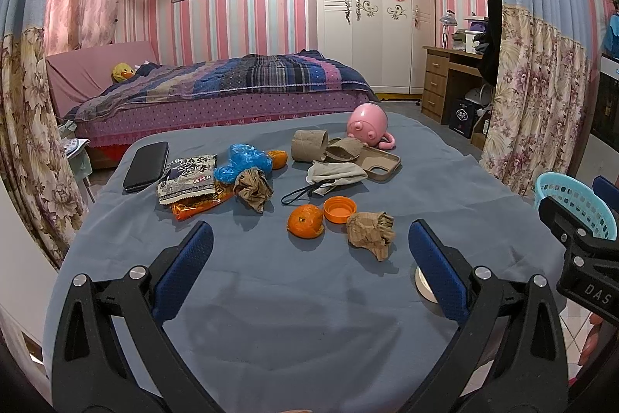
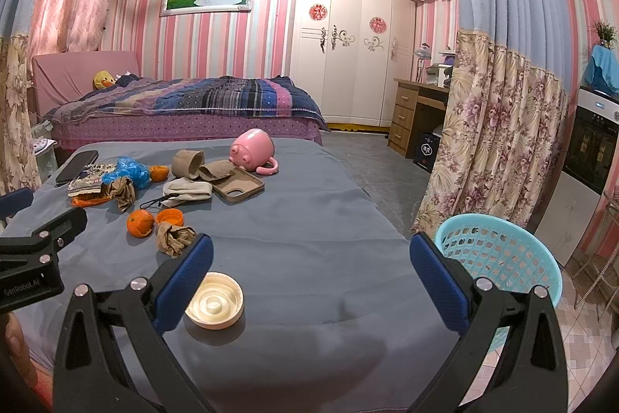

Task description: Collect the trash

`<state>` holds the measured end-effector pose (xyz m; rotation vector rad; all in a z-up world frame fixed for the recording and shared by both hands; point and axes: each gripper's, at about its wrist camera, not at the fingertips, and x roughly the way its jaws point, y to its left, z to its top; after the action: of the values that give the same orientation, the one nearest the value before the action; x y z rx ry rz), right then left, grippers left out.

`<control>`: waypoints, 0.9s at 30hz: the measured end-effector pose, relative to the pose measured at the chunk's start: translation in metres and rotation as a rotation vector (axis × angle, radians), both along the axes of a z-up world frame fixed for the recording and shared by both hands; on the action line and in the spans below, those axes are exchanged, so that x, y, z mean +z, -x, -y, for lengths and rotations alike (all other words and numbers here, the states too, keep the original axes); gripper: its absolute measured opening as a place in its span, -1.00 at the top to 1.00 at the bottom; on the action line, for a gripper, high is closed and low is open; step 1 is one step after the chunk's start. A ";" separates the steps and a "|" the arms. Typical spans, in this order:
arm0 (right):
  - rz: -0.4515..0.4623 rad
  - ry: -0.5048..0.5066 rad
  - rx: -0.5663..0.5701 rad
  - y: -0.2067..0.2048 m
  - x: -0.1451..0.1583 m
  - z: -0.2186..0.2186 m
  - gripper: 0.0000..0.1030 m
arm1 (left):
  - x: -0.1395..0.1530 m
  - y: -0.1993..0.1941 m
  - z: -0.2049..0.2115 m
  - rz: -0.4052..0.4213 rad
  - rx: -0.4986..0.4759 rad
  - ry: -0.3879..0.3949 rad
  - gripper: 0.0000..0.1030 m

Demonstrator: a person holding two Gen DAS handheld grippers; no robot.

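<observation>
Lying open-side up on the grey-blue worktop [image 2: 309, 219], the cream lid [image 2: 214, 304] sits just beside the left finger of the right gripper [image 2: 309, 273], which hangs wide open and nearer than the equally open left gripper [image 1: 309, 258], basket [image 2: 503, 258] off right.

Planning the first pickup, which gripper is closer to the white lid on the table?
Right. The white lid lies just beside the right gripper, by its left finger. The left gripper hangs open farther left, with the lid past its right finger.
</observation>
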<state>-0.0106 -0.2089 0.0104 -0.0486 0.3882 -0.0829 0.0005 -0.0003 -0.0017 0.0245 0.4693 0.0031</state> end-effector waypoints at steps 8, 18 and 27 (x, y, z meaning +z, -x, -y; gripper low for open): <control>0.000 -0.001 0.000 0.000 0.000 0.001 -0.92 | 0.000 0.000 0.000 -0.001 -0.001 0.001 -0.90; -0.001 -0.001 0.000 0.000 -0.001 0.000 -0.92 | 0.000 0.000 0.001 -0.001 -0.001 -0.003 -0.90; -0.007 0.000 -0.008 0.003 -0.001 0.012 -0.92 | 0.001 0.001 0.002 -0.003 -0.003 -0.007 -0.90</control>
<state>-0.0134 -0.2205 0.0099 -0.0469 0.3959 -0.0906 -0.0002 -0.0024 -0.0007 0.0324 0.4720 0.0021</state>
